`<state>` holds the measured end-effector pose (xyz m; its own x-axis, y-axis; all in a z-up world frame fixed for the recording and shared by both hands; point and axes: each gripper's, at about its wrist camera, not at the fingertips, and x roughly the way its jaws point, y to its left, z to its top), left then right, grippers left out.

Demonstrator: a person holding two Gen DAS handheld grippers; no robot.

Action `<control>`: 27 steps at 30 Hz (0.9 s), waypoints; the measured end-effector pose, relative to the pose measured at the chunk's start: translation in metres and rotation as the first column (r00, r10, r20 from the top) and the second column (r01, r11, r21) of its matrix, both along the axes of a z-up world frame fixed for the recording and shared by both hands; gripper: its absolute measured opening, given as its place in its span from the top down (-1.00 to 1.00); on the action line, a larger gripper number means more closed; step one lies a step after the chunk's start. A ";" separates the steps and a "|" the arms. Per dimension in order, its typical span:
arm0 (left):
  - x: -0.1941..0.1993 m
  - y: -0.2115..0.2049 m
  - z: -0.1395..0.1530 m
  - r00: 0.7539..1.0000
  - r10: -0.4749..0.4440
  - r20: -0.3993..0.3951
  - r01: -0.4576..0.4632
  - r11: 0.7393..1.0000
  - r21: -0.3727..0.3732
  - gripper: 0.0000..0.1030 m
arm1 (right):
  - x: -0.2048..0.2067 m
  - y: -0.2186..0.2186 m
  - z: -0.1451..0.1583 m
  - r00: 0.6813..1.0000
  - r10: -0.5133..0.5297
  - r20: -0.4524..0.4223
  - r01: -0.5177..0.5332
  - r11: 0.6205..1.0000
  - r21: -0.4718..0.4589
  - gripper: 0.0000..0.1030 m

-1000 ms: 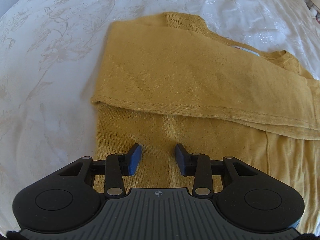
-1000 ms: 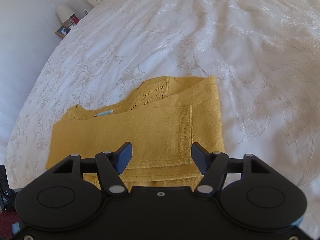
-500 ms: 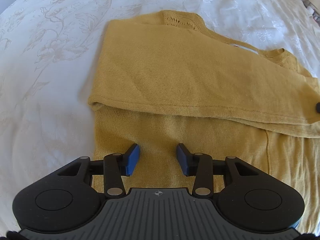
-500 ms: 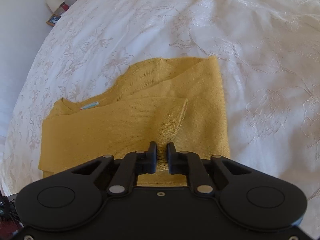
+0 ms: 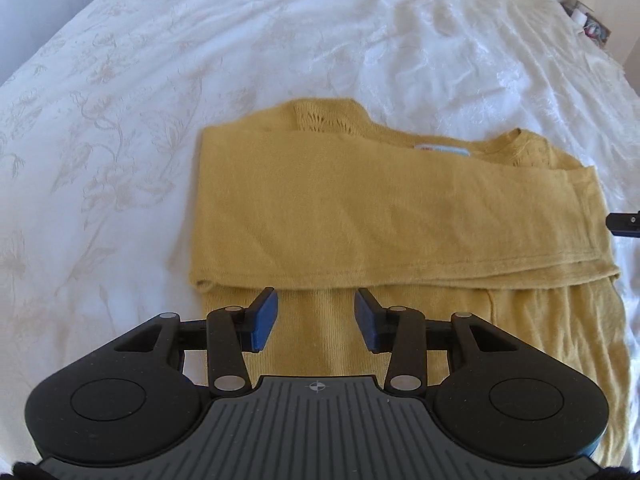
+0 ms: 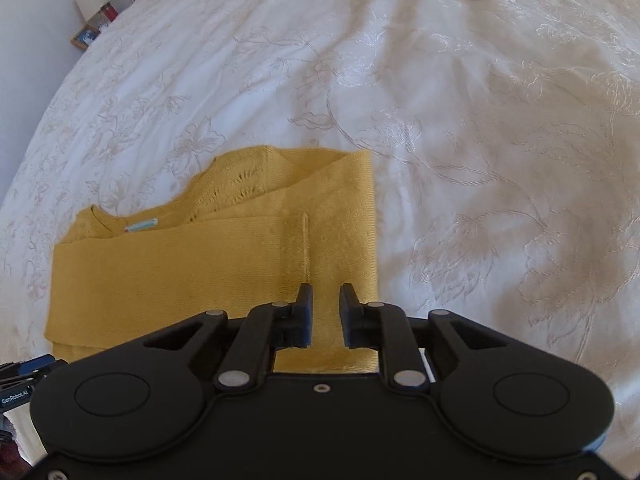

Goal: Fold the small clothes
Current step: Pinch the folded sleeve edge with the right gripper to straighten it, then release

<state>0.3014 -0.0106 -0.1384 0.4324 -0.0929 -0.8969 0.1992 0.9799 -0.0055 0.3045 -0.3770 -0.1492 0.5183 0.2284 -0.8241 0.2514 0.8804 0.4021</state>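
Observation:
A mustard-yellow knit sweater (image 5: 360,208) lies on the white bedspread (image 5: 200,60), with one sleeve (image 5: 420,224) folded across its chest. A small label (image 6: 141,225) shows at the neckline. My left gripper (image 5: 316,304) hovers open over the sweater's lower body, just below the sleeve's edge, with nothing between its blue pads. My right gripper (image 6: 325,300) is over the sweater's right side beside the cuff seam (image 6: 306,248). Its jaws are opening with a narrow gap, and the fabric lies flat beneath them, not pinched.
The embroidered bedspread (image 6: 480,160) stretches around the sweater (image 6: 180,264) on all sides. A lamp on a bedside stand (image 6: 93,2) sits at the far left edge. The right gripper's tip (image 5: 626,225) pokes in at the right of the left wrist view.
The right gripper shut on the sleeve's cuff and lifted it, then let go; the cuff now lies flat. The left gripper rose away from the sweater, still open.

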 end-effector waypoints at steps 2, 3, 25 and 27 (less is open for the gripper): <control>0.010 0.002 0.001 1.000 0.023 0.006 -0.023 1.000 -0.010 0.20 | 0.004 0.005 -0.004 1.000 0.012 -0.010 -0.012 1.000 0.015 0.17; 0.014 0.003 0.000 0.999 0.035 0.002 -0.035 0.999 -0.011 0.20 | 0.008 0.009 -0.008 1.000 0.018 -0.022 -0.018 1.000 0.015 0.00; 0.068 0.019 -0.045 0.991 0.124 -0.042 -0.120 0.988 0.093 -0.23 | 0.009 0.026 0.002 1.000 0.025 -0.017 -0.027 0.989 -0.147 -0.37; 0.068 0.021 -0.048 0.989 0.141 -0.037 -0.137 0.985 0.108 -0.46 | 0.008 0.033 0.006 0.999 0.033 0.003 -0.032 0.986 -0.162 -0.46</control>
